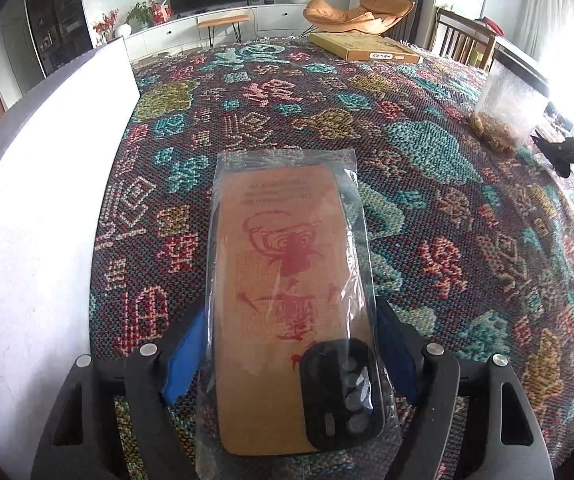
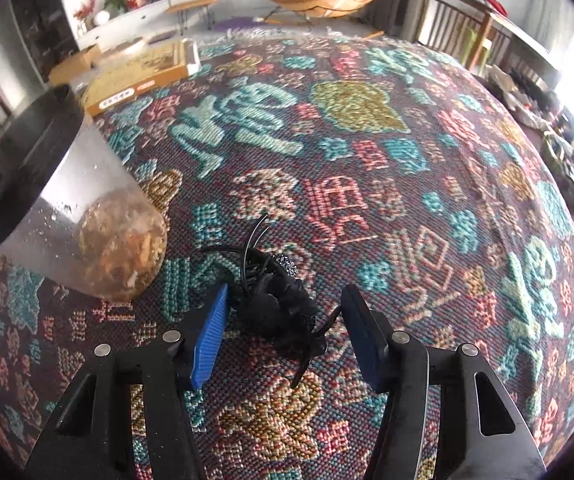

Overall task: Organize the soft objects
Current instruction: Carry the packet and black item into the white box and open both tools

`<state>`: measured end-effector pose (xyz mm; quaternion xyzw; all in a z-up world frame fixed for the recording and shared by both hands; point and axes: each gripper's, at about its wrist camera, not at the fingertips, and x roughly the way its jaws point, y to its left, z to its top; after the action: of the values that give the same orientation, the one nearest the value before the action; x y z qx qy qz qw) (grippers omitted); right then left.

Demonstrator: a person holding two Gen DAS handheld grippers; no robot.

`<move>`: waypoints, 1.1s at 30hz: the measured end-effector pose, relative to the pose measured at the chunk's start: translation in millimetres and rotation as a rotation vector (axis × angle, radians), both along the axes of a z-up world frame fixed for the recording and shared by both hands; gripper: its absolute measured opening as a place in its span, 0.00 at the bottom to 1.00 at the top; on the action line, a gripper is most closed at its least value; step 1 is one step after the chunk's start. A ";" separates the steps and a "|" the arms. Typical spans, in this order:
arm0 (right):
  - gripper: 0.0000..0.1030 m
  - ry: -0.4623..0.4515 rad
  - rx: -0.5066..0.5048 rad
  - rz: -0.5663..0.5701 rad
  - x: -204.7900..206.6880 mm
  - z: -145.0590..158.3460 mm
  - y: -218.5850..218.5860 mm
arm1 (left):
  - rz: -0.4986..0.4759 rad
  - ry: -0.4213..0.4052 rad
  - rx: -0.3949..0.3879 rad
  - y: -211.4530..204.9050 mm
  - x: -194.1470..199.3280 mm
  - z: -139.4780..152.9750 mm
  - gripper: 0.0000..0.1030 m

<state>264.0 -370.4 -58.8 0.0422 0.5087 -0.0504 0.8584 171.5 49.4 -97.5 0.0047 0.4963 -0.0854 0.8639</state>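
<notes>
Package (image 1: 287, 292) bottom edge out of frame

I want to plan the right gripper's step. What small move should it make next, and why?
Probably close the right gripper on the black toy bug. The bug lies on the woven cloth between the open blue pads, not yet pinched. The jar stands apart, to the left.
</notes>
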 end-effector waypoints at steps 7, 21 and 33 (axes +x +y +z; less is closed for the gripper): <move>0.58 -0.141 0.142 -0.062 -43.9 83.1 -7.4 | 0.037 -0.042 -0.199 7.4 -16.6 35.4 0.74; 0.58 -0.087 0.596 0.573 -99.5 151.3 355.1 | 0.292 -0.178 -0.121 188.8 -89.9 142.0 0.75; 0.73 0.080 0.581 0.736 -135.9 80.6 510.7 | 0.515 -0.164 0.152 271.8 -132.6 112.1 0.88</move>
<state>128.1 140.2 21.9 0.0957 0.5156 0.4003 0.7515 38.9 321.2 14.7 -0.0500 0.4144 0.1750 0.8917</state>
